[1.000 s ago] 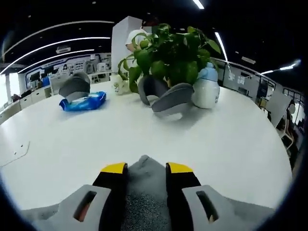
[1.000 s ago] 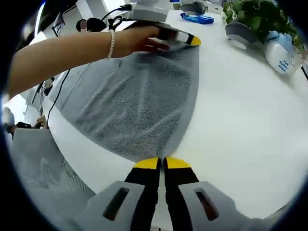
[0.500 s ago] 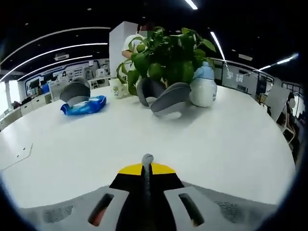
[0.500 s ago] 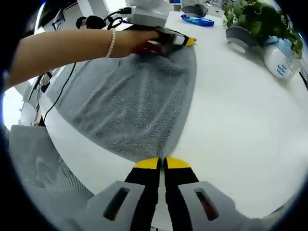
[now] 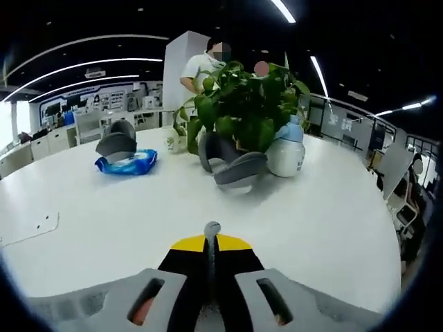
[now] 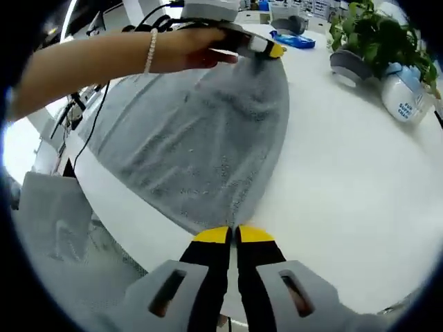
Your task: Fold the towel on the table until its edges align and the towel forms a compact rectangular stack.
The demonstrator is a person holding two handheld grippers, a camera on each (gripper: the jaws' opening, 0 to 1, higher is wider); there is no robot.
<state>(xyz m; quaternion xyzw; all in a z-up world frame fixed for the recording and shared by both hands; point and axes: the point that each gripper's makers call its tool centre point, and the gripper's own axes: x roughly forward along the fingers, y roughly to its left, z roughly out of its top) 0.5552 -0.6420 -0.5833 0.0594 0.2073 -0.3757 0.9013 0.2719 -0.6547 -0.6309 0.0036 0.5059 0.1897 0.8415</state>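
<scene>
Nubby grey terry towel [image 6: 201, 138], pinched taut

Left gripper [image 6: 266, 50] jaws closed on towel [image 6: 201, 138] corner, edge now lifted off table [image 6: 346, 166].

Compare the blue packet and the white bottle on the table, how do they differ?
The blue packet lies flat and crinkled; the white bottle stands upright and smooth. The packet sits in the open beside a grey object; the bottle stands against the green plant. Both rest on the white table, clear of the towel.
</scene>
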